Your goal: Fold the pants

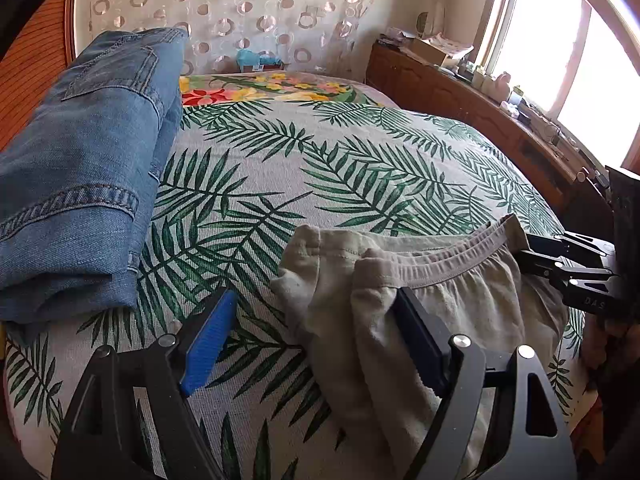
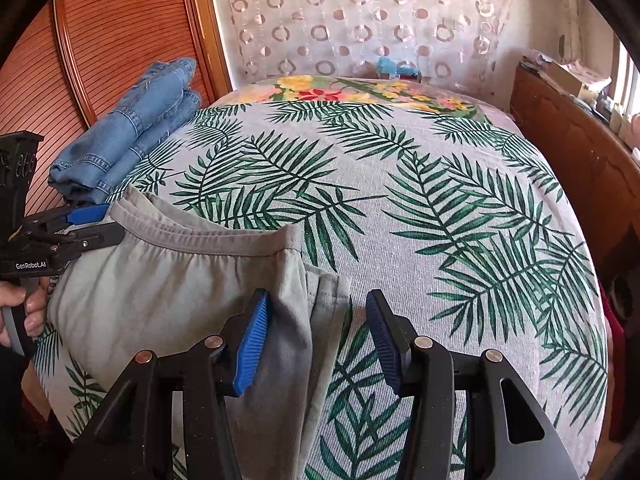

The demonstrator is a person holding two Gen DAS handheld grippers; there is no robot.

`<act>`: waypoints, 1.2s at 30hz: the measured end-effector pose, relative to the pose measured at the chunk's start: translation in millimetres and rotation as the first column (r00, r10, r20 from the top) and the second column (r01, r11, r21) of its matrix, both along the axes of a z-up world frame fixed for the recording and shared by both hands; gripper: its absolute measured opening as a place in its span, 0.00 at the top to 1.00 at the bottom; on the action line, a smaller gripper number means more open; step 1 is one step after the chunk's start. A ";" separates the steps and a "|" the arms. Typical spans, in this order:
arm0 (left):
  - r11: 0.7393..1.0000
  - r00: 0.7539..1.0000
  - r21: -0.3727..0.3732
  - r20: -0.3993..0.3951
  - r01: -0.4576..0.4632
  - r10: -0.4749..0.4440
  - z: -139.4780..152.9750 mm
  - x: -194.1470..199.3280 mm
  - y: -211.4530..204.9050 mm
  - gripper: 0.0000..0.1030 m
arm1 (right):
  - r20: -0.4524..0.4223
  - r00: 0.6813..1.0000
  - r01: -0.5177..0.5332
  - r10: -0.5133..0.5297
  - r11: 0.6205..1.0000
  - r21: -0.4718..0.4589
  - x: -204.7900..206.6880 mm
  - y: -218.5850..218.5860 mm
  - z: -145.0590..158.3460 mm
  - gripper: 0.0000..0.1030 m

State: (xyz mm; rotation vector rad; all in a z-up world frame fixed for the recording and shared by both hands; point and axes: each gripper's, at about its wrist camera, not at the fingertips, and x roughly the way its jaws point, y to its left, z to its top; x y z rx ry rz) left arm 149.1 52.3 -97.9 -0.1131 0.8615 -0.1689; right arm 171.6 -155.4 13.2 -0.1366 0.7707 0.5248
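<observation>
Light grey pants (image 1: pixel 460 312) with an elastic waistband lie bunched on the palm-leaf bedspread (image 1: pixel 320 160). My left gripper (image 1: pixel 316 296) stands open at their left edge. A fold of cloth lies between its jaws by the right finger, and the blue left pad (image 1: pixel 208 340) is clear of it. In the right wrist view the pants (image 2: pixel 160 292) fill the lower left. My right gripper (image 2: pixel 316 296) is open around their right edge, with the left pad (image 2: pixel 252 344) against the cloth and the right pad apart. Each view shows the other gripper, right (image 1: pixel 524 250) and left (image 2: pixel 110 222), at the waistband.
Folded blue jeans (image 1: pixel 80 160) (image 2: pixel 128 136) lie at the bed's left side by a wooden panel (image 2: pixel 120 40). A cluttered wooden ledge (image 1: pixel 480 92) runs along the right under a window. A hand (image 2: pixel 24 312) holds the left gripper's handle. Bare bedspread (image 2: pixel 440 200) stretches beyond the pants.
</observation>
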 end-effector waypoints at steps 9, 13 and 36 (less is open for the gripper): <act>1.000 1.000 -0.002 0.000 0.003 -0.003 -1.2 3.1 -0.2 0.21 | 0.006 0.999 -0.032 0.032 0.999 0.004 1.7 11.7 -2.6 0.71; 1.000 1.000 -0.020 -0.002 0.024 -0.024 -0.5 7.3 -4.5 0.35 | 0.007 0.999 -0.033 0.033 0.999 0.011 2.0 10.5 -4.2 0.71; 0.994 0.993 -0.048 0.071 0.094 -0.090 20.3 -13.6 -26.0 0.80 | 0.009 0.999 -0.043 0.043 0.999 -0.002 4.4 18.7 -4.0 0.62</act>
